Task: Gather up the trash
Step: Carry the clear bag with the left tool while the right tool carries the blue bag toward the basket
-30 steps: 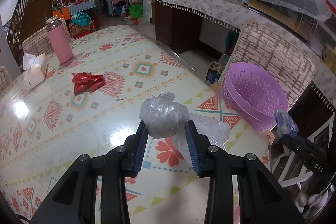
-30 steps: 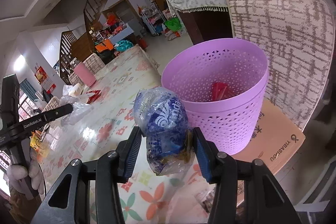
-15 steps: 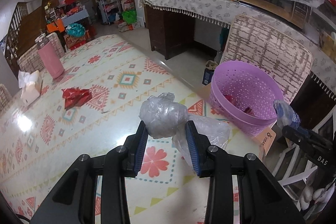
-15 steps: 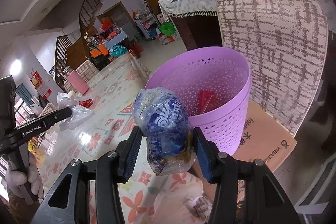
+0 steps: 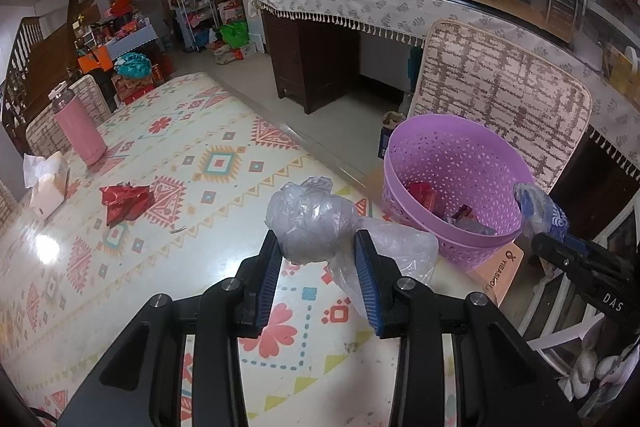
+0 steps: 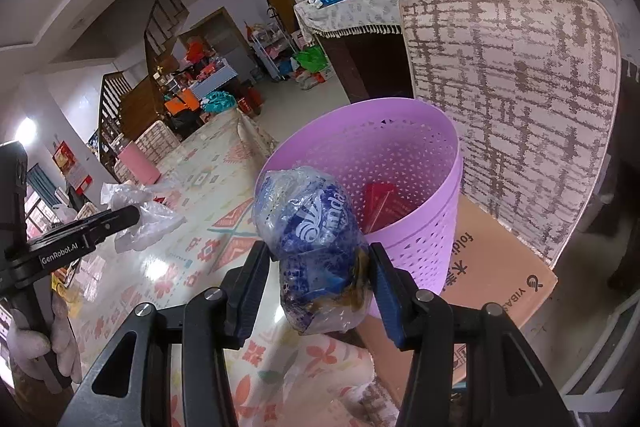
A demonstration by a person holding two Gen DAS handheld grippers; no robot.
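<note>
Left fingers (image 5: 316,259) clamp clear bag (image 5: 312,219); right fingers (image 6: 316,283) clamp blue bag (image 6: 312,223) (seemingly short of bin rim (image 6: 332,123)).

purple basket (image 6: 404,147) mouth open above, chair back (image 6: 512,99) close behind

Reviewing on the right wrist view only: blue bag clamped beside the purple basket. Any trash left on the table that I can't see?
Observer: Yes, a crumpled red wrapper lies on the table, nearer than the pink bottle.
Operator: Is the left gripper full?
Observer: The left gripper is shut on a balled clear plastic bag.
Operator: Anything in the basket besides the red packet?
Observer: Several more wrappers lie at the bottom of the purple basket.
</note>
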